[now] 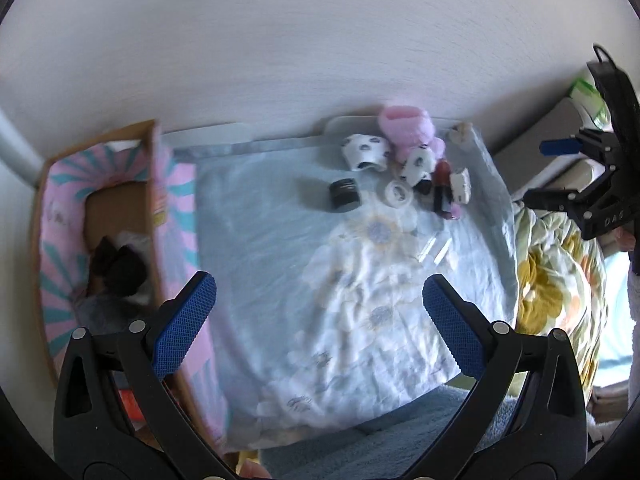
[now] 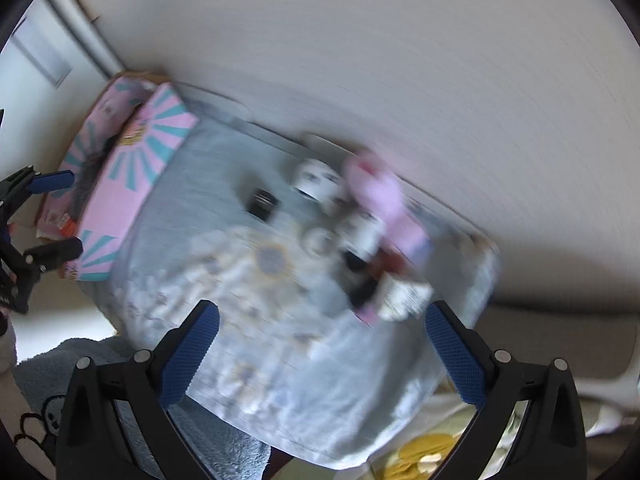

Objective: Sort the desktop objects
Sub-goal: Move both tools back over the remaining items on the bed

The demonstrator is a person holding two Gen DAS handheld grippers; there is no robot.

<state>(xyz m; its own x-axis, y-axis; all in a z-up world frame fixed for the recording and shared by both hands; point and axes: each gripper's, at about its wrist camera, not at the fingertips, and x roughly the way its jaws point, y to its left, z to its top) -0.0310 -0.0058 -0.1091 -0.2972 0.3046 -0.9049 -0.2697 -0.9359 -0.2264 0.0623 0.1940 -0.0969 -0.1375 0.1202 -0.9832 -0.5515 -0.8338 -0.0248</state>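
A pale blue flowered cloth covers the table point(image 1: 280, 220). At its far right lies a cluster of small things: a black round jar point(image 1: 345, 195), a white tape roll point(image 1: 398, 193), two white black-spotted rolls point(image 1: 365, 151), a pink plush thing point(image 1: 406, 126), a red and black tube point(image 1: 443, 190) and a small white box point(image 1: 460, 185). My left gripper point(image 1: 320, 312) is open and empty, above the cloth's near half. My right gripper point(image 2: 322, 352) is open and empty; its view is blurred, the cluster point(image 2: 360, 236) just ahead of it. The right gripper also shows in the left wrist view point(image 1: 560, 172).
An open cardboard box point(image 1: 120, 216) with pink and teal flaps stands at the table's left, dark things inside. A flowered quilt point(image 1: 552, 276) lies at the right. A white wall rises behind the table. A blue towel point(image 2: 120, 400) lies at the near edge.
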